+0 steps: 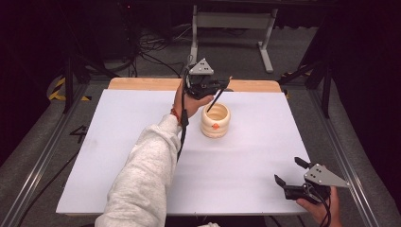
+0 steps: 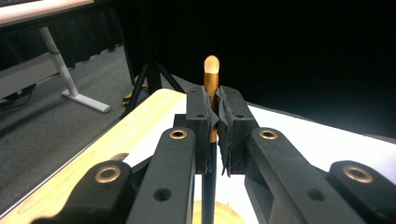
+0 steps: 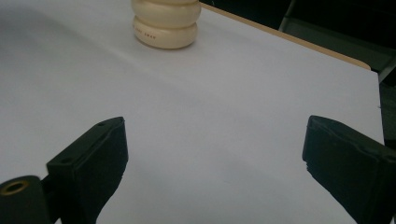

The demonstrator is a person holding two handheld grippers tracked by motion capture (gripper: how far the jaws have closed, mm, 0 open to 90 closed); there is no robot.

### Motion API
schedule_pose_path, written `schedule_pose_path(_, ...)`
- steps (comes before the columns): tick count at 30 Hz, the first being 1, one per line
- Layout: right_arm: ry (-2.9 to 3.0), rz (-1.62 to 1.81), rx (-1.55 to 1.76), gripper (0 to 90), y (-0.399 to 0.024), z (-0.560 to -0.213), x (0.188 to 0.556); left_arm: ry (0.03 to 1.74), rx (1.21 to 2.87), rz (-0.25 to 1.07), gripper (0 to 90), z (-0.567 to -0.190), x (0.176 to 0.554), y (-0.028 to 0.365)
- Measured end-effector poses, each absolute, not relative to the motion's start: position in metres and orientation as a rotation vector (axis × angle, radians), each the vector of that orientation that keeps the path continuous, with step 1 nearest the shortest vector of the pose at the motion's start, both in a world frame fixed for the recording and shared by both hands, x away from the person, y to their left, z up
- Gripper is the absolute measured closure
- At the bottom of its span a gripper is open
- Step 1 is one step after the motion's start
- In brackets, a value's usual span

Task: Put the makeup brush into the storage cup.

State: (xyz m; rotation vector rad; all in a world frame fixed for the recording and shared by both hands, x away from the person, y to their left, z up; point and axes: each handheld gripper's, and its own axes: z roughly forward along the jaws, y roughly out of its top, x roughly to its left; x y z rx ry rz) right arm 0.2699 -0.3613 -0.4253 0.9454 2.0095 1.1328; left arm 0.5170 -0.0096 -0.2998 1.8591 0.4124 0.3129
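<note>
Left gripper sits at the far side of the table, just above the cream pot, jaws clamped on a makeup brush. Right gripper hovers low at the near right corner, jaws wide apart, nothing between them.

White table sheet covers most of the wooden top; a bare wood strip shows along the far edge.

Pot: ribbed, cream, small orange mark on its near side, standing upright slightly right of centre on the far half of the sheet. It's well apart from the right gripper.

Brush: gold ferrule pinched between the pads, pale bristle tip sticking out past them, black handle slanting down into the pot's mouth.
</note>
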Motion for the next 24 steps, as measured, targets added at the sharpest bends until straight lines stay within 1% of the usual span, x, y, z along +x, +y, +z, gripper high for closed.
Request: schedule_pose_path(24,2.016,1.123,0.951,7.6,-0.362,-0.427,0.269,0.432,1.900,0.285,83.8,-0.325,0.536,-0.033)
